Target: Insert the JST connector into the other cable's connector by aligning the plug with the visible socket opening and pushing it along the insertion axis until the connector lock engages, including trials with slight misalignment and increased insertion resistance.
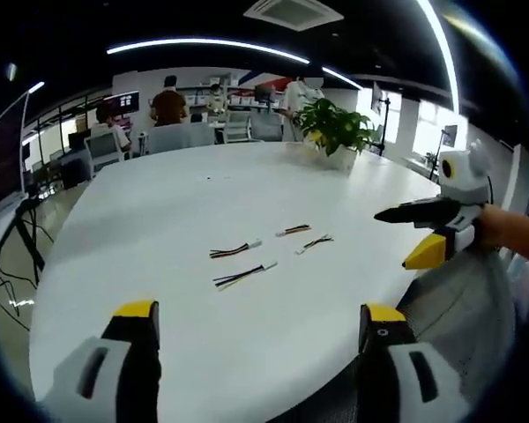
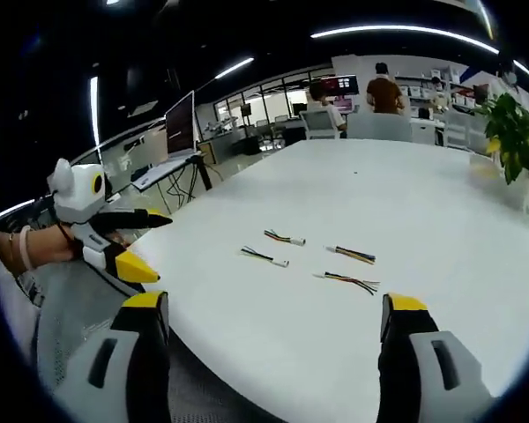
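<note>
White tabletop (image 1: 247,194) is carrying four untouched cables (image 1: 243,276) while both grippers, left gripper (image 1: 256,330) and right gripper (image 2: 273,322), are hovering wide and empty, so picking comes next.

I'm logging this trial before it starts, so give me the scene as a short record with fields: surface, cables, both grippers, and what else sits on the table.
surface: round white table
cables: four short multicoloured wire cables with white connectors, lying loose and apart near the table's middle
left gripper: open, holding nothing, short of the cables
right gripper: open, holding nothing, short of the cables
other item: green potted plant in white pot on the far side
task progress: no connector picked up yet
</note>
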The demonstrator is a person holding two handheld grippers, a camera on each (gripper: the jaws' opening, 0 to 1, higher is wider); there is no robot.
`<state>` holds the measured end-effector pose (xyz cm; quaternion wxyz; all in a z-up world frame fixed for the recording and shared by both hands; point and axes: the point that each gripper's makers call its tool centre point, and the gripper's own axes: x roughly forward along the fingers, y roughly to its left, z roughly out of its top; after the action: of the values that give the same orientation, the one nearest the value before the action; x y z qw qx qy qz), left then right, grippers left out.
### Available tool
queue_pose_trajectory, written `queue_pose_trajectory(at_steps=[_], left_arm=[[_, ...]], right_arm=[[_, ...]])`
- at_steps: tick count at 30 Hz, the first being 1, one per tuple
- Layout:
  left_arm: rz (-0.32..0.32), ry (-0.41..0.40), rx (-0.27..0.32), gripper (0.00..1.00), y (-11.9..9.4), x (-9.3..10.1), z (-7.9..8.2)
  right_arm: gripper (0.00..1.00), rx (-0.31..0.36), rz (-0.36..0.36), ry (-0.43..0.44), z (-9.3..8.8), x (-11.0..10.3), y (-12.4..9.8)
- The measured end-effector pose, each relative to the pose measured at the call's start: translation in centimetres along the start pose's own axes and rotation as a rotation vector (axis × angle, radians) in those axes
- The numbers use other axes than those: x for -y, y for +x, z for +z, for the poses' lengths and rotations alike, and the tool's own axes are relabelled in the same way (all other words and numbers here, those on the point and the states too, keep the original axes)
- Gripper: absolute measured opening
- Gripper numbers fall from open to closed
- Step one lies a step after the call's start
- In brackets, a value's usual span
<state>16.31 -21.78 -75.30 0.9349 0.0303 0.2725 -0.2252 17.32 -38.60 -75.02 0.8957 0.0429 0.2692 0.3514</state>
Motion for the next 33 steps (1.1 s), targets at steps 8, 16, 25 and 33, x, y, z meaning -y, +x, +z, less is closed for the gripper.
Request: queue_pose_trajectory(at_steps=[8, 16, 25, 33], left_arm=[[0.002, 0.042, 0.03, 0.92, 0.2, -0.5, 2.3], [-0.009, 0.085, 0.07, 0.92, 1.0, -0.9, 4.4], [-0.028, 0.114, 0.095, 0.93, 2.1, -1.3, 6.3], [-0.066, 0.114, 0.113, 0.92, 3.2, -1.7, 7.5]], right_arm=[[0.97, 0.04, -0.003, 0.003, 2.6, 1.0, -0.2], [0.96, 0.061, 0.009, -0.018, 3.8, 2.1, 0.1], [0.96, 0.026, 0.014, -0.069, 4.0, 2.7, 0.9], [0.95, 0.024, 0.023, -0.129, 5.5, 3.8, 1.6]])
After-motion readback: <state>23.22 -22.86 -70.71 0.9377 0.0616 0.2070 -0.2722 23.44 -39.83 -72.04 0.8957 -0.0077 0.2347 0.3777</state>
